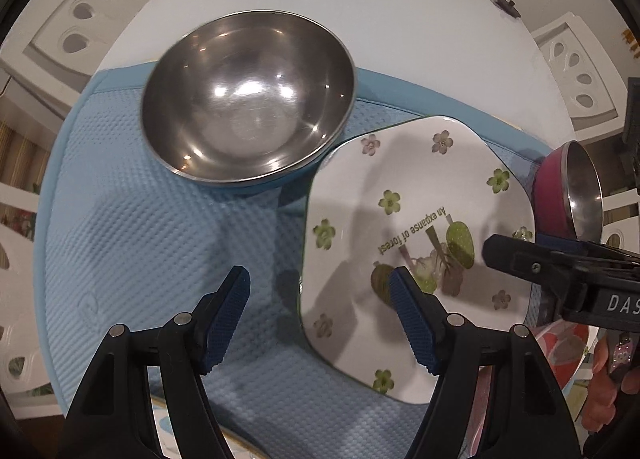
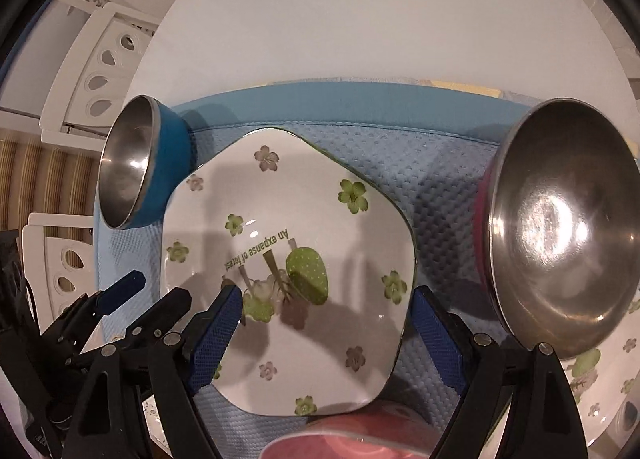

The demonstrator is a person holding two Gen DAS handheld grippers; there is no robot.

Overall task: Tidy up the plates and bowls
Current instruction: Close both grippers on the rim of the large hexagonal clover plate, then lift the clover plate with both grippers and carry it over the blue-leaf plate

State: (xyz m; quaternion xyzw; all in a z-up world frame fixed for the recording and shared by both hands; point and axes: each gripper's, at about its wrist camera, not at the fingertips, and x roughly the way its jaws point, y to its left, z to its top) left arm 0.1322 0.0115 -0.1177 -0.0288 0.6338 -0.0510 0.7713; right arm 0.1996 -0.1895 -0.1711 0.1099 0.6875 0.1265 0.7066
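You are at the reach-in step: both tools hang over the square flowered plate (image 2: 288,271), which lies flat on the blue mat (image 1: 132,219) on the white counter (image 1: 360,19), between the blue-sided steel bowl (image 1: 248,99) and the pink-sided steel bowl (image 2: 560,227).

Your right tool (image 2: 326,323) stands wide with nothing held; its left finger is over the plate's face and its right finger is just outside the plate's right edge, so that edge falls between the pads. Your left tool (image 1: 320,319) is also wide and empty; its right finger is over the plate's left part and its left finger is over bare mat.

Nothing is gripped yet, so I judge the sorting is barely begun here. The next move probably calls for one tool to take the rim: bring a pad under the raised edge, close gently, and lift level, keeping clear of the bowls on either side.

The plate is about as wide as it is long, so it has no real long axis. Its print gives it a heading: the lettering reads upside down in both views, so the top of the design points toward you.

A pink dish (image 2: 344,443) and another flowered plate (image 2: 600,375) lie near the bottom and right edges of the right view.
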